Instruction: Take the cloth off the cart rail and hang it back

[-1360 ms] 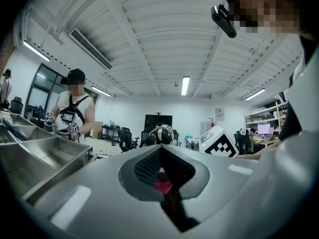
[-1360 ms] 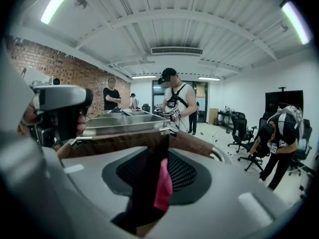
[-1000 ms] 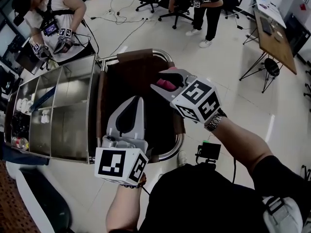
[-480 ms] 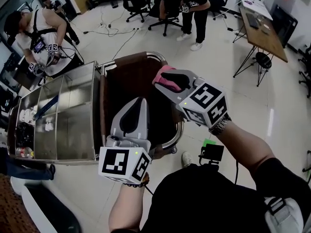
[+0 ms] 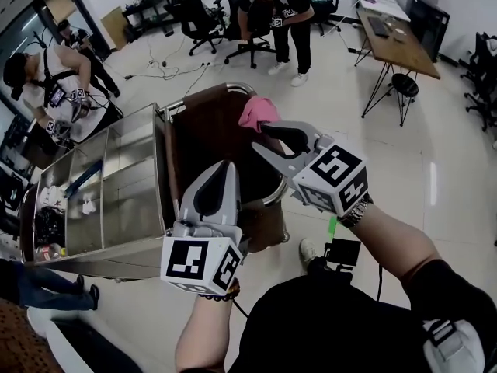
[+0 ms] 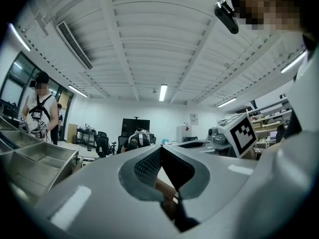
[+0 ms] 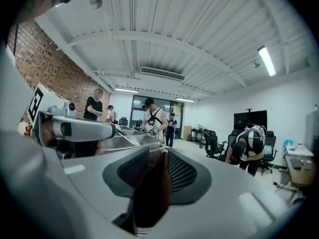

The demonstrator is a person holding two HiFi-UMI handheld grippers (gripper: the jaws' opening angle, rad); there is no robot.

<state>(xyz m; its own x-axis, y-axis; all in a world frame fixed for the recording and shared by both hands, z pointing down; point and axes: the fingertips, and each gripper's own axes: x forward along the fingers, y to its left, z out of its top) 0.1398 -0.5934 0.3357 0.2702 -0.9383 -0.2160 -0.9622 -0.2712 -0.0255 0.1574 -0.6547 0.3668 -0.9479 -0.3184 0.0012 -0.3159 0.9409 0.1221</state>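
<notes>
Risen, left tool (image 5: 226,166) and just-closing right tool (image 5: 261,135) grip the cloth (image 5: 206,130) — stretched crosswise between.

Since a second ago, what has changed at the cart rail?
The left gripper and right gripper drew the brown cloth up and toward the person, over the cart rail; the right fingers have just been closing on it. Left grip unchanged; cloth still drapes the rail.
</notes>
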